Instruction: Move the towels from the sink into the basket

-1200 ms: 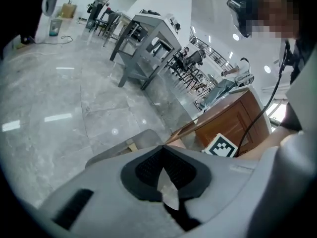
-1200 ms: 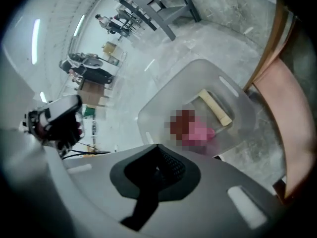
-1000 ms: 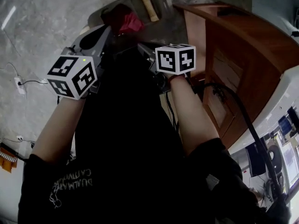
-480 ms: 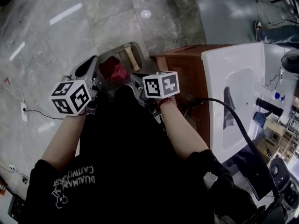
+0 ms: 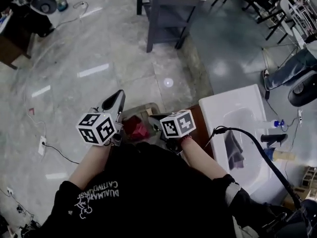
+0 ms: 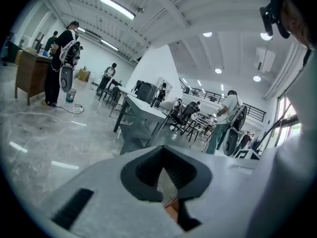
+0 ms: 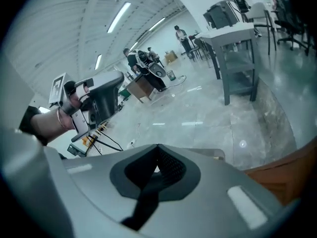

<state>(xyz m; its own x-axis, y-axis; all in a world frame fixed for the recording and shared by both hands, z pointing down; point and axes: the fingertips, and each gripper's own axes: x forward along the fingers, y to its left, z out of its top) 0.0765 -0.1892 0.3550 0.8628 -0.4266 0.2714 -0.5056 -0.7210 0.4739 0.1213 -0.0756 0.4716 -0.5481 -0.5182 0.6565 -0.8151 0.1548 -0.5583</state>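
Only the head view lists the task's things: basket (image 5: 142, 107), one, centre frame between the marker cubes, holding red towel (image 5: 138, 130), one; sink (image 5: 215, 110), one, right of centre, holding grey towel (image 5: 234, 150), one. Only the gripper views show the jaws: left gripper (image 6: 162, 148) and right gripper (image 7: 157, 147), two, each closed tip to tip, nothing held.

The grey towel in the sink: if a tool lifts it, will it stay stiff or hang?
Probably floppy: the grey towel lies crumpled and draped down the basin of the white sink. It looks thin, so likely light, though wetness cannot be judged. Pinched at one edge, it would likely dangle.
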